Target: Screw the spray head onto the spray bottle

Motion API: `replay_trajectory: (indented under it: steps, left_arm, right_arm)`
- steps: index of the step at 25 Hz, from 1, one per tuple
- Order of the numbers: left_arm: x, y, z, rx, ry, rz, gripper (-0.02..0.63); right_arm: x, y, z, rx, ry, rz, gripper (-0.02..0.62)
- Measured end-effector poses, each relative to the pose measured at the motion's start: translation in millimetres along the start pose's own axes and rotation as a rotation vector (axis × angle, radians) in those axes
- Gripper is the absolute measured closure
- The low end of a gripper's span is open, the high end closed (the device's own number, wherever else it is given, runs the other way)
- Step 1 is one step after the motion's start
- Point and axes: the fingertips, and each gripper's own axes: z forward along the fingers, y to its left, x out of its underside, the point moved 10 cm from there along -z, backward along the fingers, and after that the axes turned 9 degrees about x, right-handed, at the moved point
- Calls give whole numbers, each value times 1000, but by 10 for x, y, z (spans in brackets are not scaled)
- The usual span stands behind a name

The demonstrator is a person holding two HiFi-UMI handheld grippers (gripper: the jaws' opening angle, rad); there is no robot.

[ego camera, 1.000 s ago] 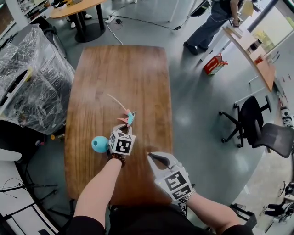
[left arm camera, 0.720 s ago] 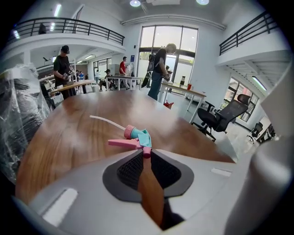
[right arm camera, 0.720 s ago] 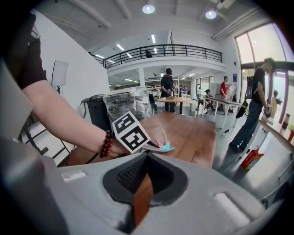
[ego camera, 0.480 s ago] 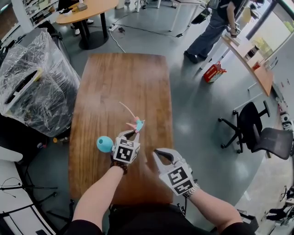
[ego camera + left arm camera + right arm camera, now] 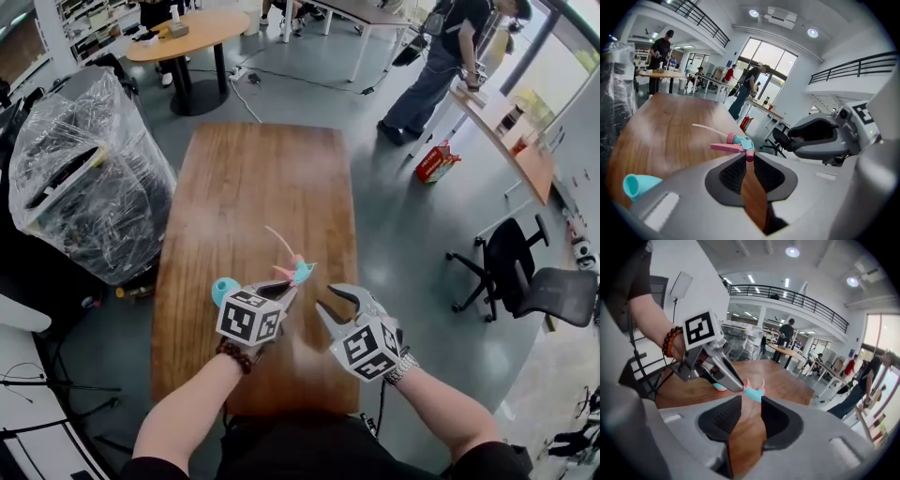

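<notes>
My left gripper is shut on the spray head, a teal body with a pink trigger and a thin white tube pointing away. It hangs above the wooden table. In the left gripper view the pink end of the spray head is pinched at my left gripper's fingertips. The teal spray bottle lies on the table, left of that gripper and partly hidden by its marker cube. My right gripper hovers just to the right; its jaws have just been opening and hold nothing. The right gripper faces the spray head.
A plastic-wrapped stack stands left of the table. An office chair and a red box are on the floor to the right. A person stands by a desk at the far right, and a round table sits beyond.
My left gripper has risen with the spray head, lifting it off the table and nearer the right gripper. The right gripper has rolled and its jaws have gone from shut to apart.
</notes>
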Motion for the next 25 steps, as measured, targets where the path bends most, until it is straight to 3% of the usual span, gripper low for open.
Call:
replay_trajectory:
  steps: [7, 12, 15, 21, 25]
  left_arm:
    - [-135, -165, -366, 106, -26, -37, 535]
    - [-166, -294, -510, 159, -38, -50, 536]
    - [-185, -359, -573, 188, -53, -58, 535]
    - [-168, -428, -657, 228, -64, -71, 536]
    - [-162, -470, -683, 229, -68, -69, 535]
  right_arm:
    - [-182, 152, 100, 74, -17, -485, 420]
    - [-336, 201, 185, 106, -26, -739, 416]
    - [-369, 258, 243, 98, -22, -811, 416]
    - [-389, 327, 366, 107, 15, -850, 420]
    - [-416, 341, 361, 105, 21, -858, 471]
